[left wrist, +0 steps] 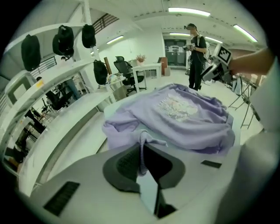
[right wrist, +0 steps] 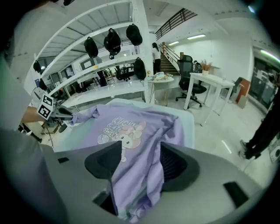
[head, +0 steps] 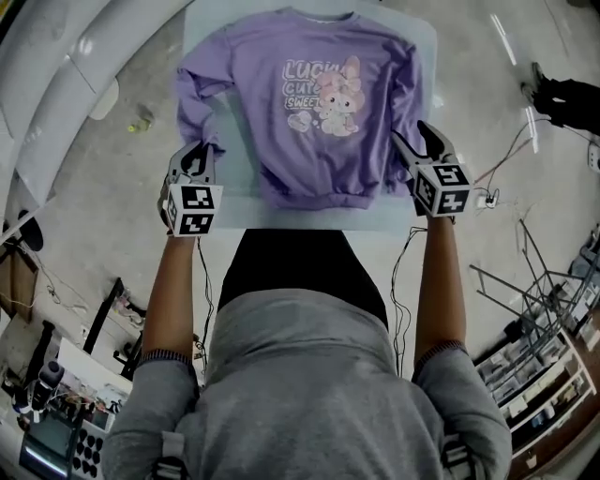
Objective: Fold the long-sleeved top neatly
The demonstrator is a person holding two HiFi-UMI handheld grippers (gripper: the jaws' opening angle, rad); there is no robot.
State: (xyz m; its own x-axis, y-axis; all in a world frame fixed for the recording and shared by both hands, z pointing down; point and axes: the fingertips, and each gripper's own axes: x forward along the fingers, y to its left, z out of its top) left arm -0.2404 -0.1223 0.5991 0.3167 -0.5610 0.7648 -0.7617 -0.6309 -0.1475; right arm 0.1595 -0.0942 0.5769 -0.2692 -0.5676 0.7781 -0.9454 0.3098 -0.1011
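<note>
A purple long-sleeved top with a cartoon print lies face up on the pale table. My left gripper is at the table's near left edge. In the left gripper view its jaws are shut on the ribbed cuff of the left sleeve, with the top's body bunched behind. My right gripper is at the right sleeve's end. In the right gripper view its jaws stand wide apart, the right sleeve draped loosely between them, the cuff low in the throat.
A curved white counter runs along the left, with shelves of black bags above it. A person stands beyond the table. Cables and metal racks lie on the floor to the right. A white desk and chair stand further off.
</note>
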